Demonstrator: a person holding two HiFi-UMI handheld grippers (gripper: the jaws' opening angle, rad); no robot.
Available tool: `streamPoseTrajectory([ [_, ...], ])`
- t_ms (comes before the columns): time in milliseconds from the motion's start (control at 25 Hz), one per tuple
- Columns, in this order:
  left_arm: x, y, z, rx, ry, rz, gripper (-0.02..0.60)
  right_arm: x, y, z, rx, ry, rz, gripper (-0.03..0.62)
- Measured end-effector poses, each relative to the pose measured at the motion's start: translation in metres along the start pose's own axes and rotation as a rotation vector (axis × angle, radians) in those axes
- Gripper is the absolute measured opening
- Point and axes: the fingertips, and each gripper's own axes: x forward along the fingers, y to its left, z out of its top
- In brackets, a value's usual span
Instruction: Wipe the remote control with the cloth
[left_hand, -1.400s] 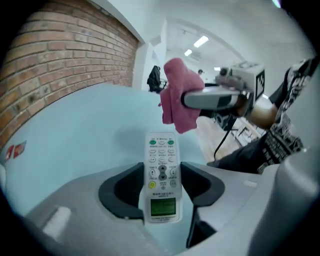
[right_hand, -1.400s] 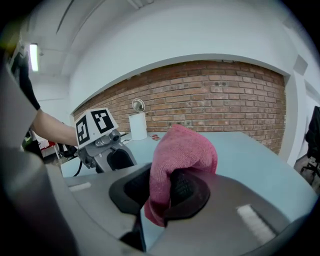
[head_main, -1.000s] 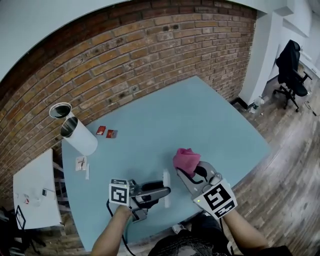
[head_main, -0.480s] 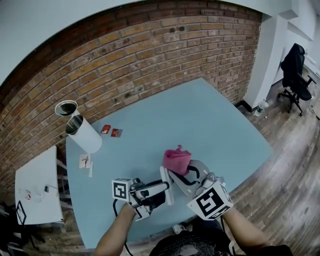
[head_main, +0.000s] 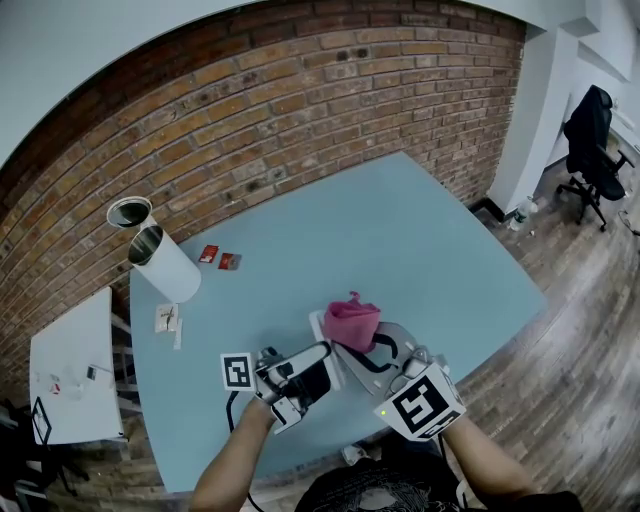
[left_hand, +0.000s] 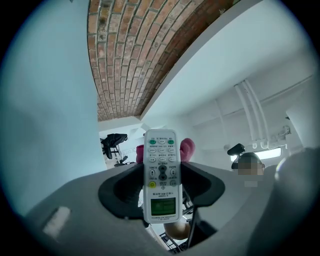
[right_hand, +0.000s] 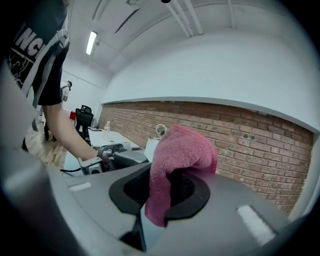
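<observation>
Left hand-held gripper (left_hand: 161, 187) clamps remote control (left_hand: 161, 155), right hand-held gripper (right_hand: 167, 192) (alongside) pinches cloth (right_hand: 182, 150)

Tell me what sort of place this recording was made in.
Most likely an office or studio workroom rather than a home: a bare brick wall, a large light blue table, and a black swivel office chair standing on a wood plank floor.

My left gripper (head_main: 316, 362) hangs above the near edge of the table (head_main: 400, 240), tilted upward, its jaws clamped on the sides of the remote control (left_hand: 161, 175). My right gripper (head_main: 362, 345) is just beside it over that same edge, roughly level, its jaws pinching the cloth (right_hand: 180, 150). My left forearm (head_main: 228, 462) and right forearm (head_main: 492, 466) reach in from the table's near side.
</observation>
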Motion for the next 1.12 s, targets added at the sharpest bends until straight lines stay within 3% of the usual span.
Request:
streamPoseTrajectory([
  [200, 0.005, 0.0, 0.014, -0.015, -0.073, -0.025, 0.235, -0.006, 0.0, -0.003, 0.036, -0.016, 0.0, 0.061],
  [520, 0.007, 0.009, 0.035, -0.022, -0.184, 0.005, 0.235, -0.013, -0.001, -0.014, 0.122, -0.03, -0.014, 0.061],
  [840, 0.002, 0.019, 0.055, 0.006, -0.3, 0.07, 0.235, -0.022, -0.005, -0.022, 0.219, -0.063, -0.076, 0.061],
  [1120, -0.006, 0.027, 0.072, 0.026, -0.406, 0.139, 0.235, -0.022, 0.002, -0.032, 0.307, -0.072, -0.073, 0.061],
])
